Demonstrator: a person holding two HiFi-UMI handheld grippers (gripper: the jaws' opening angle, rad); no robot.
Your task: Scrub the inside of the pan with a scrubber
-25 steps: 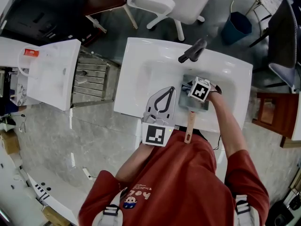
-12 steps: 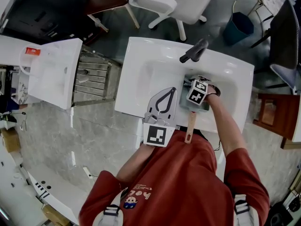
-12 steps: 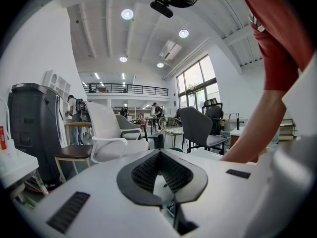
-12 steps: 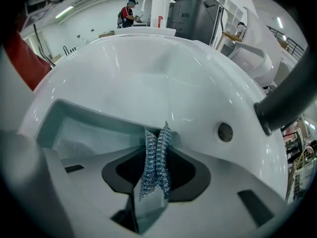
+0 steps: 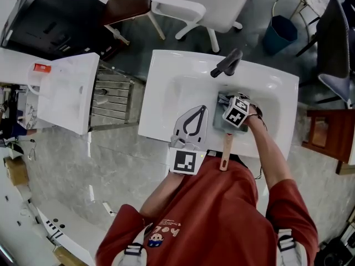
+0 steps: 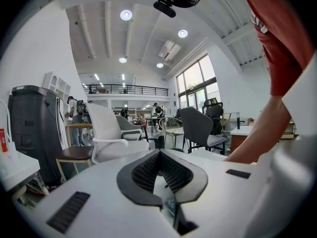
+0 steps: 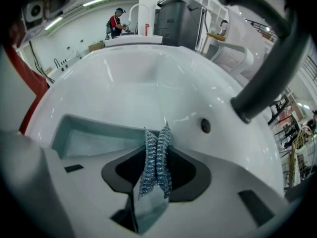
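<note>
Your right gripper (image 7: pixel 157 133) has its jaws clamped on the silvery steel-wool scrubber (image 7: pixel 156 165), over the square grey pan with a wooden handle (image 5: pixel 224 148) inside the white sink (image 5: pixel 166 87). Your left gripper (image 6: pixel 158 153) is at the sink's near rim, jaw tips together on nothing.

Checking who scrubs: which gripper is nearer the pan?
Right. The right gripper is over the pan, gripping the scrubber; the left gripper sits beside the pan, apart.
</note>
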